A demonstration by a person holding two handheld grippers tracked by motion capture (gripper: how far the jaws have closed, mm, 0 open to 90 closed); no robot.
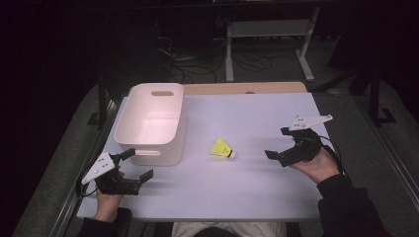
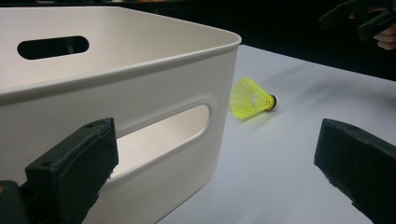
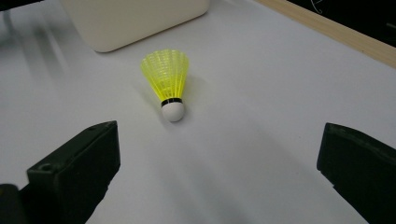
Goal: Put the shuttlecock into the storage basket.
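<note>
A yellow shuttlecock [image 1: 222,148] lies on its side mid-table, its white cork tip pointing right. In the right gripper view the shuttlecock [image 3: 167,79] lies a short way ahead of the jaws, cork toward me. My right gripper [image 1: 277,143] [image 3: 217,163] is open to the right of it and holds nothing. My left gripper [image 1: 138,164] [image 2: 215,163] is open at the front left, just before the near wall of a white bin [image 1: 163,154]. In the left gripper view the bin [image 2: 163,93] is close at the left, and the shuttlecock [image 2: 252,98] lies past its corner.
The white table [image 1: 247,192] has a wooden strip [image 1: 247,88] along its far edge. The bin has handle slots and looks empty. A metal frame and cables sit on the dark floor beyond. The right gripper [image 2: 359,18] appears far off in the left gripper view.
</note>
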